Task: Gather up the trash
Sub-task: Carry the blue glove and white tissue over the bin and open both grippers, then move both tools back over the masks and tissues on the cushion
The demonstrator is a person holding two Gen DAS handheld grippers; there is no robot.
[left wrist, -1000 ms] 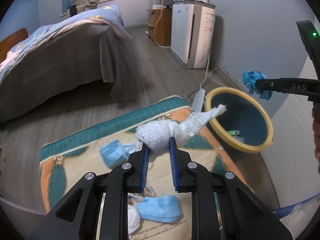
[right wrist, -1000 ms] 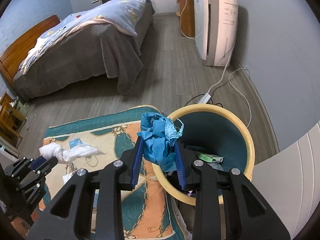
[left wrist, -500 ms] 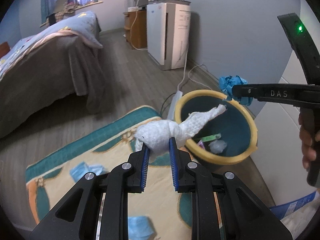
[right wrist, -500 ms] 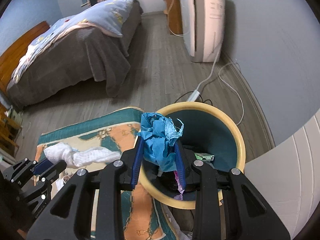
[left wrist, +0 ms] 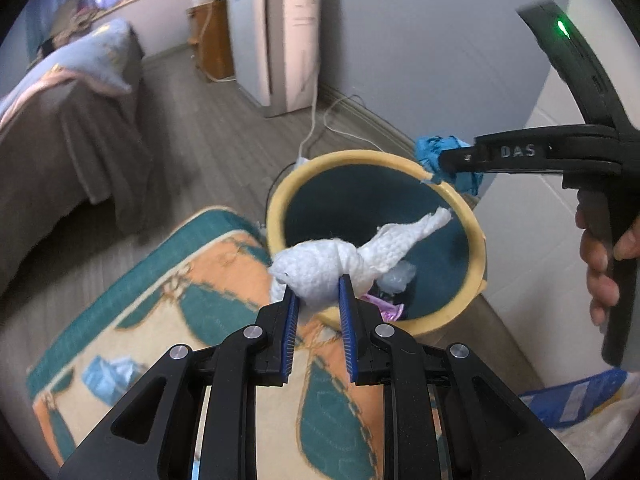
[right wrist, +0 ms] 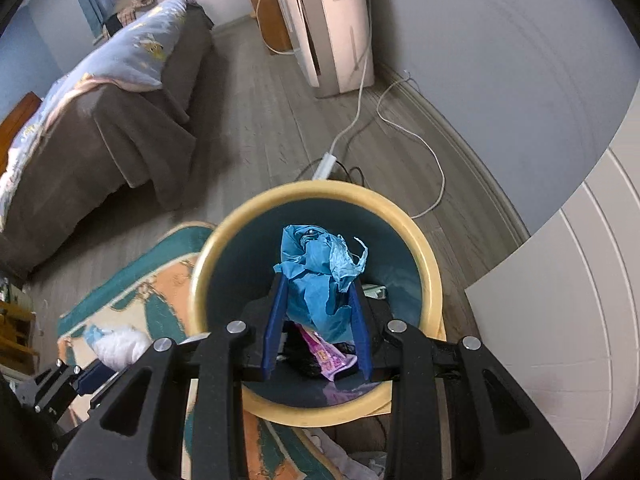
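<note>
My left gripper (left wrist: 318, 298) is shut on a crumpled white paper towel (left wrist: 344, 258), held at the near rim of a round bin (left wrist: 280, 196) with a yellow rim and a dark teal inside. The towel's twisted tail reaches over the bin's mouth. My right gripper (right wrist: 318, 296) is shut on a wad of blue paper (right wrist: 316, 276), hanging right above the bin's opening (right wrist: 432, 280). In the left wrist view the right gripper (left wrist: 444, 160) comes in from the right, with the blue wad (left wrist: 430, 148) over the far rim. Pink and white scraps (right wrist: 330, 356) lie inside the bin.
A teal, orange and cream rug (left wrist: 180, 300) lies beside the bin, with a blue face mask (left wrist: 106, 376) on it. A bed (right wrist: 100, 120) stands at the left, a white appliance (right wrist: 336, 20) at the back wall, with its cable (right wrist: 360, 120) across the wooden floor. A white panel (right wrist: 560, 320) is at the right.
Both grippers have moved from over the rug toward the bin. The blue wad now hangs over its mouth and the white towel has reached its near rim.
</note>
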